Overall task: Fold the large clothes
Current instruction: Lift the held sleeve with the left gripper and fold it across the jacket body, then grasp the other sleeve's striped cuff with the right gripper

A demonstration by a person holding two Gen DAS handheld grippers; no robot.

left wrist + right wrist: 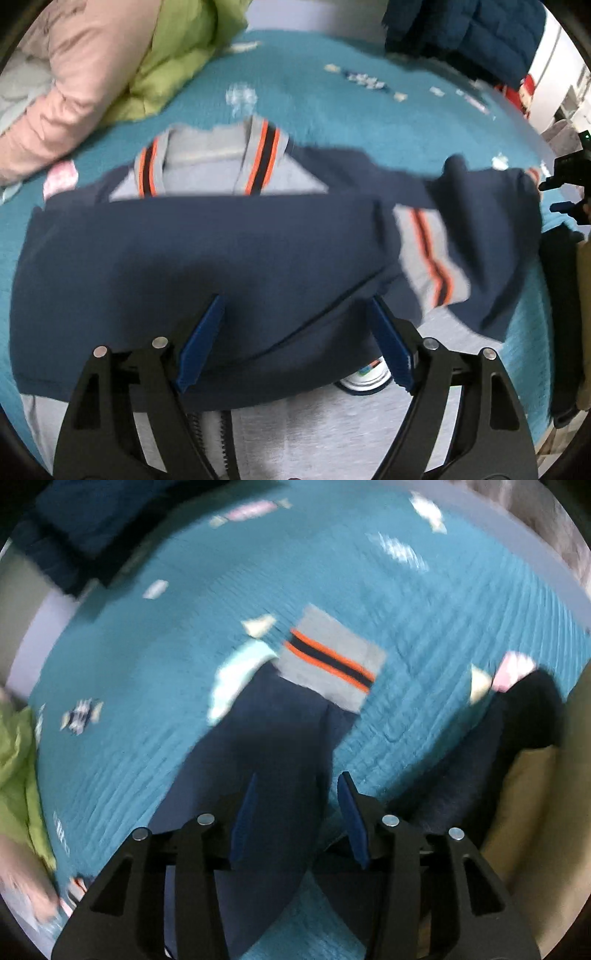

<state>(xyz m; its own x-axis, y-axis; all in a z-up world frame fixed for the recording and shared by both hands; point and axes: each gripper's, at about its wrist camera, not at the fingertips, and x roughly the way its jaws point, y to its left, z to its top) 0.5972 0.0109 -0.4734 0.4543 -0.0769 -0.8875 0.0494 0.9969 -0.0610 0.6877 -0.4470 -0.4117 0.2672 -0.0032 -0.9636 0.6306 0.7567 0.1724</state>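
A navy and grey zip jacket (pixel 207 251) with orange and black striped trim lies on a teal quilted bed cover (pixel 332 107). One navy sleeve lies folded across its chest. My left gripper (pixel 295 325) is open, its blue pads above that sleeve and the grey front. The other navy sleeve (pixel 273 760) stretches away from my right gripper (pixel 299 805), ending in a grey striped cuff (pixel 332 661). The right jaws are open with the sleeve lying between them. The right gripper also shows at the right edge of the left wrist view (pixel 569 184). The right view is motion-blurred.
A pink garment (pixel 77 74) and a green garment (pixel 177 55) lie at the back left of the bed. A dark blue puffer jacket (pixel 469 33) lies at the back right. Dark and tan fabric (pixel 532 775) sits to the right.
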